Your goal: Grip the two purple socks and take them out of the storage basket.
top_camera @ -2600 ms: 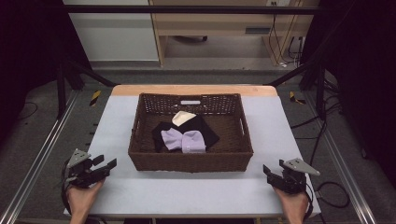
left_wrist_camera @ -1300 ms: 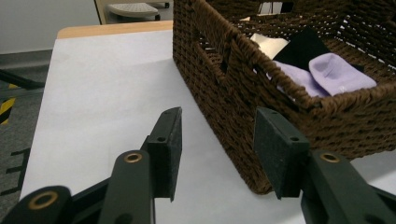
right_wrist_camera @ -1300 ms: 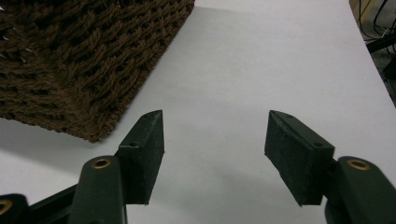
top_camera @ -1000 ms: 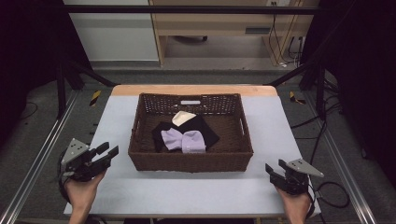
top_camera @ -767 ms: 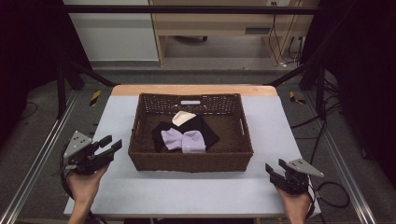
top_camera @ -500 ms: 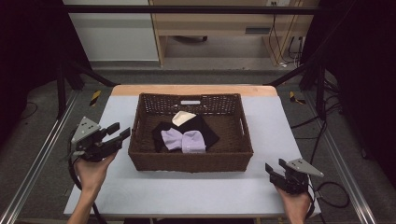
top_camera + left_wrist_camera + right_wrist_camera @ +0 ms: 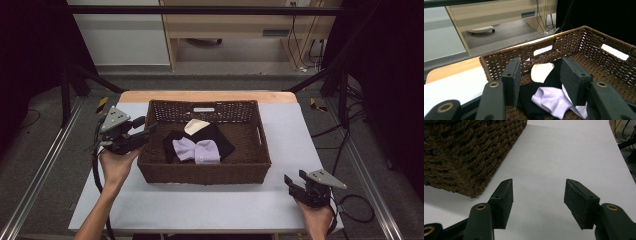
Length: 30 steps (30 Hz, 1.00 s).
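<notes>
Presently we list: wicker basket at centre of the white tabletop, holding black cloth, lilac garment, cream piece. Left gripper, fingers apart, over the basket's left rim. Right gripper, fingers apart, empty, near right corner.

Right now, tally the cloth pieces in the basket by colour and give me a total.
Black cloth: 1
Lilac cloth: 1
Cream cloth: 1
Total: 3 pieces in the basket, counting each colour as one piece; folds could hide more.
</notes>
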Available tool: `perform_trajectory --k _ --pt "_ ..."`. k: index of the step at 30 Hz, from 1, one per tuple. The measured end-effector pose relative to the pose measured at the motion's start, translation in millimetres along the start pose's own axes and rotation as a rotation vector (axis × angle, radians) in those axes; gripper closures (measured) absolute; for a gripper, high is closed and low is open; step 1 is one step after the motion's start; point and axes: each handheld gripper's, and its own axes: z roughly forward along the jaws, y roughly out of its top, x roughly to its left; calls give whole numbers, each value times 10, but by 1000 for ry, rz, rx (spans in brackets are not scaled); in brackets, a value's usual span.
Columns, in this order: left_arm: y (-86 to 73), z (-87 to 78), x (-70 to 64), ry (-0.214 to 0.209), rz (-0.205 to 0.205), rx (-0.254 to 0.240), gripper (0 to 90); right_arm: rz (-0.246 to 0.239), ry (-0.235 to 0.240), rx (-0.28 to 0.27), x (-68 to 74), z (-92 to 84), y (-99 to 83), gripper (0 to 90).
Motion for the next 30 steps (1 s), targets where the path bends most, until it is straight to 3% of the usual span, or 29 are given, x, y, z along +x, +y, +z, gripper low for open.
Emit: perform_trajectory --k 7,17,26,30 --pt "99 236 -48 -3 13 30 497 11 1 -2 -9 1 2 413" --pt "176 547 -50 -9 -10 66 459 15 7 -4 -15 5 8 413" --pt "109 875 -64 4 -6 103 443 21 2 5 -20 20 12 404" --pt "61 996 -85 21 14 133 425 22 -1 4 -24 24 13 403"
